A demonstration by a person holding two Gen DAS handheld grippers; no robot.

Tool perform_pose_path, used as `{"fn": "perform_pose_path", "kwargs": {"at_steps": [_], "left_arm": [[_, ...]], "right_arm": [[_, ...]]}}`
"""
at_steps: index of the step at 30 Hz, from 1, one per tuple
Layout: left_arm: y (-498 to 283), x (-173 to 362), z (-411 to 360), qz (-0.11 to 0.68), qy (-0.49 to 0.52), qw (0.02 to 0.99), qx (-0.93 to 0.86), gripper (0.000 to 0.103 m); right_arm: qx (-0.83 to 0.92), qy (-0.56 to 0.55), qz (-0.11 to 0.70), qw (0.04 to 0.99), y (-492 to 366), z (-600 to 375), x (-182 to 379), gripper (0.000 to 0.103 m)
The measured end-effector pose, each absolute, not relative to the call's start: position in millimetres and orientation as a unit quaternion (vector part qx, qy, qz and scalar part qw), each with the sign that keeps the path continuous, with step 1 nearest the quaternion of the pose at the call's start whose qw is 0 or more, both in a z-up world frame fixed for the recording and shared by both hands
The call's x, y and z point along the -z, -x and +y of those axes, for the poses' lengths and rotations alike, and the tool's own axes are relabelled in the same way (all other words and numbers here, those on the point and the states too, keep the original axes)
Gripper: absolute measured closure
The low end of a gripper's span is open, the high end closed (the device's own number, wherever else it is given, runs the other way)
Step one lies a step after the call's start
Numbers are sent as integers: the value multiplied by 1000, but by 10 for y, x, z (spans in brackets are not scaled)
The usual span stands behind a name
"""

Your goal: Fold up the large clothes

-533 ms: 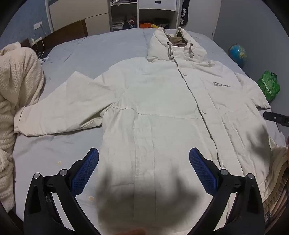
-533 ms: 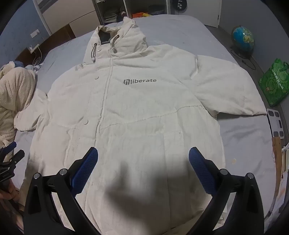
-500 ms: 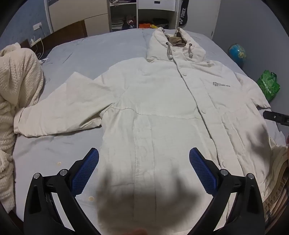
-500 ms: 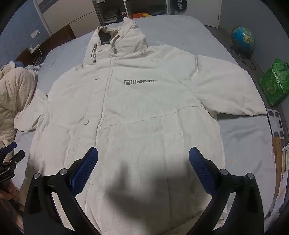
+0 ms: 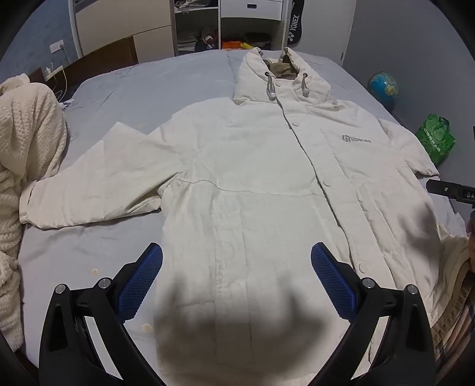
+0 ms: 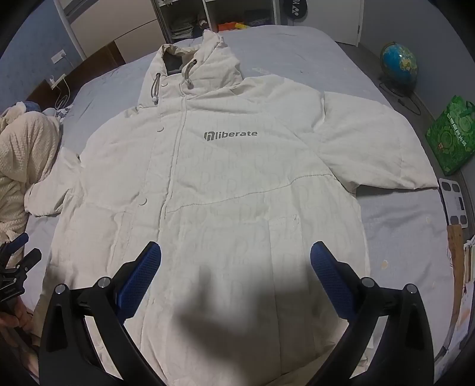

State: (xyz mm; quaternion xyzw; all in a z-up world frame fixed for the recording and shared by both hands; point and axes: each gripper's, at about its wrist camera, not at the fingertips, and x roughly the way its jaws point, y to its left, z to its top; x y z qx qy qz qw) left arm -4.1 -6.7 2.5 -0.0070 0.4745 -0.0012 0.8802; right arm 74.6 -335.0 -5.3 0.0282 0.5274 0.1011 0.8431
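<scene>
So there's a big cream coat point(image 5: 255, 184) laid out flat, front up, across a grey-blue bed point(image 5: 124, 98), hood point(image 5: 282, 77) at the far end and hem at the near edge, buttoned shut down the middle. Both sleeves are spread out to the sides: the left sleeve point(image 5: 98, 184) runs out toward a knitted cream blanket point(image 5: 26, 166) bunched up on the left edge of the bed, and the cuff ends just beside it. The right sleeve point(image 6: 374, 148) reaches toward the right edge. There's a grey "liberate" logo point(image 6: 231, 134) on the chest, right of the button line. The left gripper point(image 5: 236, 280) hangs over the near left part of the coat, tilted down, jaws spread wide with nothing between the blue pads point(image 5: 139, 285), not touching the fabric as far as I can tell. The right gripper point(image 6: 236, 280) is the same deal over the near right part, wide open and empty, casting a shadow on the hem area. Off the bed on the right sit a globe point(image 6: 399, 63) and a green bag point(image 6: 451, 139) on the floor, with a white scale point(image 6: 454, 202) nearer. A shelf unit point(image 5: 207, 26) stands past the far end of the bed.
</scene>
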Motion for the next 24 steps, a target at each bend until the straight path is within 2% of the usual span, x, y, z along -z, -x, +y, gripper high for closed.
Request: {"fn": "perform_pose_path", "kwargs": {"at_steps": [24], "left_arm": [[38,-17,-46,478,16,878,8,7]], "right_arm": [[-104,-31,537,837,-736,-3326,62,6]]}}
